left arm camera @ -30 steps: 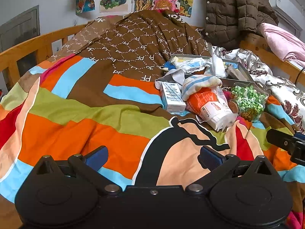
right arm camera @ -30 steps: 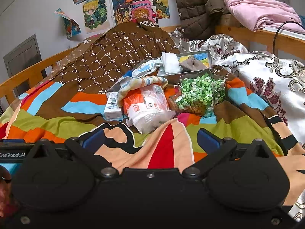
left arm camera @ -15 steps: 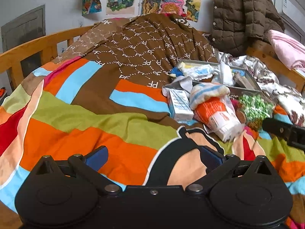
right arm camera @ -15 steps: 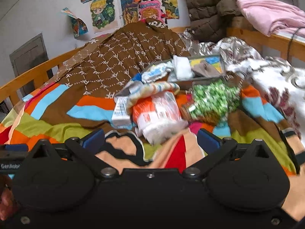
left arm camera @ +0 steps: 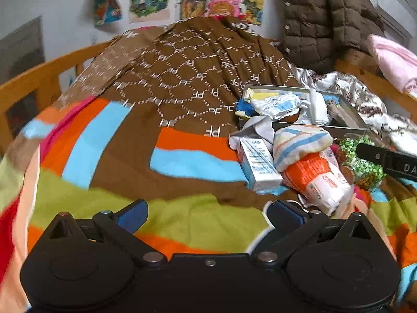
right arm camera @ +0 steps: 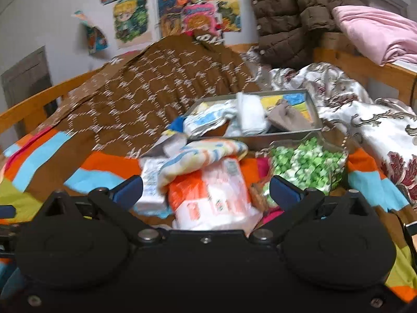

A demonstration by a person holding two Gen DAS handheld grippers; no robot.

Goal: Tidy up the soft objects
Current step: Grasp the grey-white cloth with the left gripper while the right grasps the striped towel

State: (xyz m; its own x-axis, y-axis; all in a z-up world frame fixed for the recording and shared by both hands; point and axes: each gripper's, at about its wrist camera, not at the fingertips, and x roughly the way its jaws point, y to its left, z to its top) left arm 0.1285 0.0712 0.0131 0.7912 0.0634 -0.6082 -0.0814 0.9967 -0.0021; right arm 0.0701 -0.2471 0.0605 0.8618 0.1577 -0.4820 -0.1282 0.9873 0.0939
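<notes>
I am holding my right gripper (right arm camera: 206, 190) spread wide with nothing between the blue pads, hovering just above the near end of the orange-and-white plastic pack (right arm camera: 213, 195); my left gripper (left arm camera: 208, 212) is likewise spread and empty, over bare green and orange quilt (left arm camera: 78, 195) to the left of the pile. The pack is lying closest to me and I am judging it light, squashy and slick in its film (the wrapper looks likely to slide, so a pinch across the plump middle seems safer than the loose crimped end). Resting on its far end is the striped rolled cloth (right arm camera: 203, 154), soft and limp, best taken across the roll so it does not unfurl. Just to the left is the small white carton (left arm camera: 258, 167), stiffer, with flat sides to squeeze. To the right is sitting the clear bag of green pieces (right arm camera: 310, 164), which I expect to shift and sag when lifted. Behind them all the grey tray (right arm camera: 311, 104) is already holding several cloths, and further back the brown patterned blanket (left arm camera: 187, 73) is rising toward the wall.
</notes>
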